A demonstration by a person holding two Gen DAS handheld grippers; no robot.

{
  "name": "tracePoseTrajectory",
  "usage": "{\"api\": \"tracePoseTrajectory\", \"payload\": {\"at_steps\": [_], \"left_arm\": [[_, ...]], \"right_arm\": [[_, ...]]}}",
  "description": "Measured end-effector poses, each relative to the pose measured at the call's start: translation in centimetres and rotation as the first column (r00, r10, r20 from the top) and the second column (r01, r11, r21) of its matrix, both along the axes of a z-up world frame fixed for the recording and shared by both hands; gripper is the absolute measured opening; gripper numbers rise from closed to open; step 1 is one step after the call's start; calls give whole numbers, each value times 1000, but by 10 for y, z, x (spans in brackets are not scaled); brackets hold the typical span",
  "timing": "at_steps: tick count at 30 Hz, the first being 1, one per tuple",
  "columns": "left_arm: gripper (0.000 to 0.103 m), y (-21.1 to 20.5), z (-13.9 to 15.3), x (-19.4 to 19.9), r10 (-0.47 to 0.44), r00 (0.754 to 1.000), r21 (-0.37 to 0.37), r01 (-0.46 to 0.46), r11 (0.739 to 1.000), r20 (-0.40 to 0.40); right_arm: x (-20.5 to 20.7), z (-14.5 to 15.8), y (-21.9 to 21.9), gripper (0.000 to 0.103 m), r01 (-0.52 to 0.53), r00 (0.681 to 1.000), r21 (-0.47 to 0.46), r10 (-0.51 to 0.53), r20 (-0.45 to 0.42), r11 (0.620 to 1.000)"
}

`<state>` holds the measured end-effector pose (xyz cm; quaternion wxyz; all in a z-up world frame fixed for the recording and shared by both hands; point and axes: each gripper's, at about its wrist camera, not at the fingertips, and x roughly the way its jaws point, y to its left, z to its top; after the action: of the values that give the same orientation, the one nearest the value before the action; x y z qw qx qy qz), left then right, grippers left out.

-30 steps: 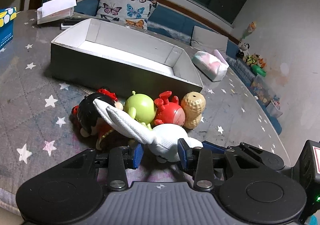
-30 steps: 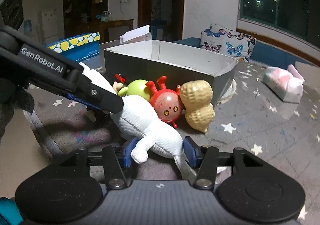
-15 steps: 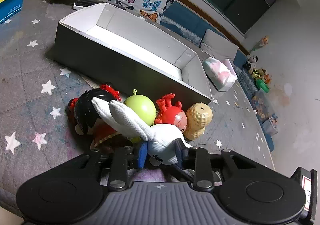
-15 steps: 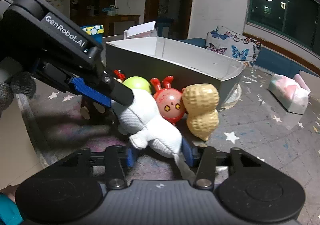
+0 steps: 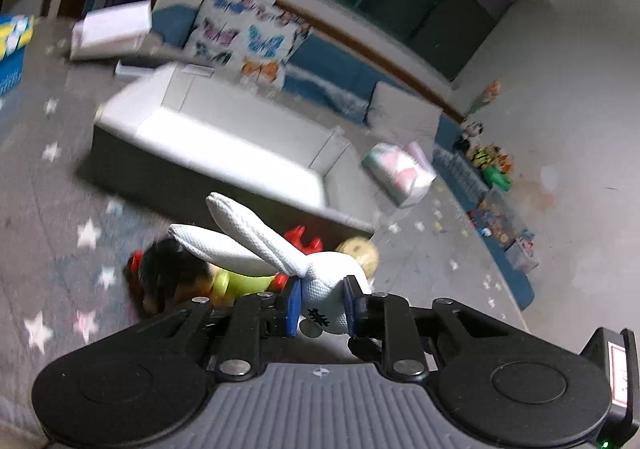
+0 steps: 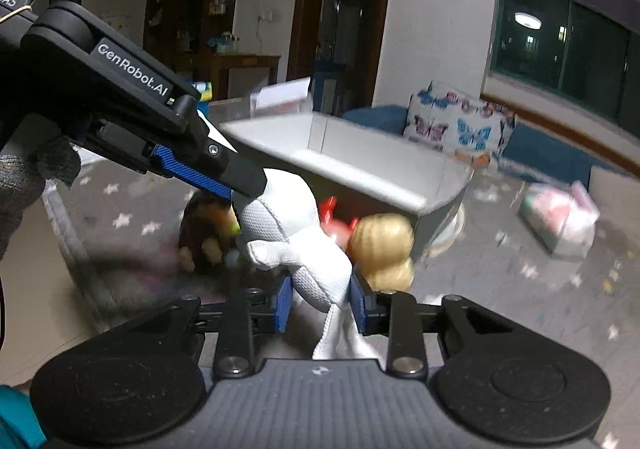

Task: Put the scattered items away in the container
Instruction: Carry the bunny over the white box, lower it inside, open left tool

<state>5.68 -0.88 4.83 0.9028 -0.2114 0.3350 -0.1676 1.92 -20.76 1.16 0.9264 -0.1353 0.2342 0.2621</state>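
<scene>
While pinched at both ends, white plush rabbit held off the table: left gripper pressed onto head, blue pads touching each side, long ears sticking up and left; right gripper pressed onto lower body, legs dangling down between pads. Seen from right wrist view, left gripper coming in from upper left, clamped on rabbit head. Just beyond rabbit, cluster of toys on star-pattern grey tablecloth: black-haired doll, green toy, red toy, peanut toy, all close together, blurred. Behind cluster, open grey box, white inside, toys right against its near wall. Past box to the right, pink-and-white pack on table. Farther back, butterfly cushion, blue bench seating, dark window.
</scene>
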Motion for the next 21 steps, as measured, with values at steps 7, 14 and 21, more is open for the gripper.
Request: {"api": "tracePoseTrajectory", "payload": {"at_steps": [7, 14, 21], "left_arm": [[24, 6, 33, 32, 8, 997, -14, -7, 1000, 73], [24, 21, 40, 92, 43, 997, -33, -41, 999, 65], [24, 38, 14, 155, 80, 997, -40, -80, 996, -23]], "right_arm": [[36, 34, 10, 30, -11, 996, -31, 14, 87, 999], [103, 45, 31, 30, -20, 997, -61, 24, 77, 998], [168, 26, 56, 29, -40, 999, -98, 38, -19, 994]]}}
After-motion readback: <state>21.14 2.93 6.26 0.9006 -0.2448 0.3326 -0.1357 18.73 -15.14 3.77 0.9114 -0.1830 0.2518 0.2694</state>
